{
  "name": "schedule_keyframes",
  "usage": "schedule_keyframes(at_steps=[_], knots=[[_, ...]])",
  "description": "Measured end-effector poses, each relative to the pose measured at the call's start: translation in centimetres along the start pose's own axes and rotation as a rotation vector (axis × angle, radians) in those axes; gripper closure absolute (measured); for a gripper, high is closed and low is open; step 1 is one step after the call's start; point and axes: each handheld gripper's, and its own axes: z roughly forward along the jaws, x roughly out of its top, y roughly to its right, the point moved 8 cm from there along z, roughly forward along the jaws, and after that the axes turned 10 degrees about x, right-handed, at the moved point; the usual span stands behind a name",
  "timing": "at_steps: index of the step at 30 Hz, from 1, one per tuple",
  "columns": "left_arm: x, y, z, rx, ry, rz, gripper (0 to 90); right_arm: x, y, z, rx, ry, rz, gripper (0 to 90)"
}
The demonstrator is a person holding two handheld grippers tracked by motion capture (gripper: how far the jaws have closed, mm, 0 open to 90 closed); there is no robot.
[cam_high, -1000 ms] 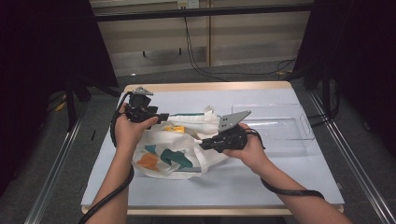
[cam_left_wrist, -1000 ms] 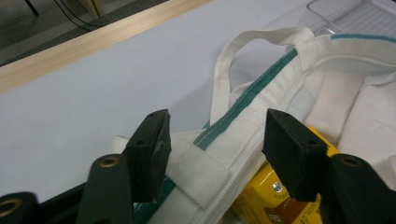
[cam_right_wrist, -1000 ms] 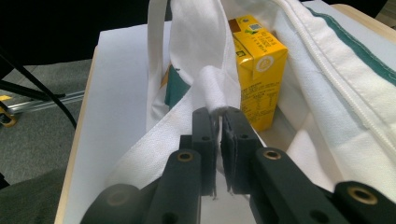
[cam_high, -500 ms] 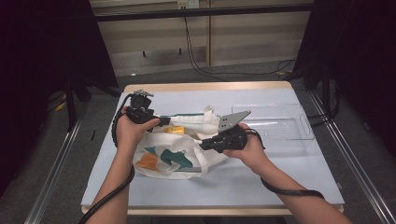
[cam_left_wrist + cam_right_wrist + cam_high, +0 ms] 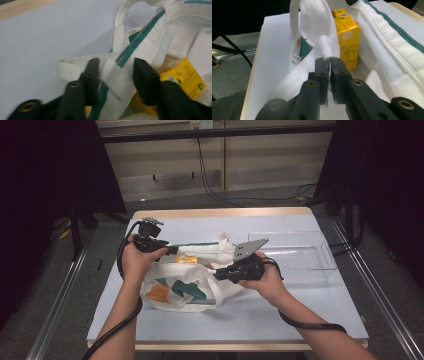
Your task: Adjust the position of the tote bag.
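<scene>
White tote bag with green trim lay near the middle of the desk, mouth held apart between both hands, a yellow carton lying inside it. Right gripper had its jaws clamped tight on a fold of the bag's near rim. Left gripper straddled the green-edged far rim; its jaws had just been closing, cloth between them but a gap showing, not yet pinched.

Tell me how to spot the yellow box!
Find the white table, then the white cloth bag with green trim lying between the two grippers. Peek into its open mouth: the yellow box sits inside, the one bright yellow thing among white fabric.
</scene>
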Motion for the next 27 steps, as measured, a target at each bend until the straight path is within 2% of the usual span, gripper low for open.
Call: schedule_keyframes(at_steps=[5, 11, 12, 15, 18, 19, 20, 22, 24, 27], knots=[[-0.1, 0.0, -0.1, -0.015, -0.001, -0.004, 63.4, 0.0, 0.1, 0.0, -0.007, 0.0, 0.002, 83.8], [0.0, 0.1, -0.3, -0.024, -0.009, -0.008, 77.2, 0.1, 0.1, 0.0, -0.011, 0.004, 0.002, 83.8], [0.1, 0.3, -0.1, -0.017, -0.001, -0.028, 78.0, 0.1, 0.1, 0.0, -0.01, 0.005, 0.003, 83.9], [0.2, 0.2, -0.2, -0.024, 0.003, -0.04, 79.5, 0.1, 0.0, -0.1, -0.007, 0.004, 0.002, 83.9], [0.3, -0.2, -0.5, -0.022, 0.006, -0.03, 79.8, -0.1, -0.2, -0.1, 0.005, -0.002, -0.001, 84.2], [0.4, -0.2, -0.5, -0.027, 0.021, -0.056, 79.8, -0.1, -0.2, 0.0, 0.009, -0.005, -0.003, 84.3], [0.4, -0.4, -0.6, -0.022, 0.016, -0.045, 79.8, -0.2, -0.3, 0.0, 0.013, -0.007, -0.003, 84.3], [0.6, -0.5, -0.5, -0.019, 0.029, -0.065, 79.8, -0.3, -0.3, 0.1, 0.019, -0.011, -0.004, 84.4], [0.7, -0.6, -0.5, -0.022, 0.018, -0.053, 79.7, -0.4, -0.4, 0.1, 0.026, -0.017, -0.007, 84.4], [0.9, -0.8, -0.3, -0.026, 0.019, -0.061, 79.7, -0.5, -0.4, 0.2, 0.027, -0.024, -0.011, 84.4]])
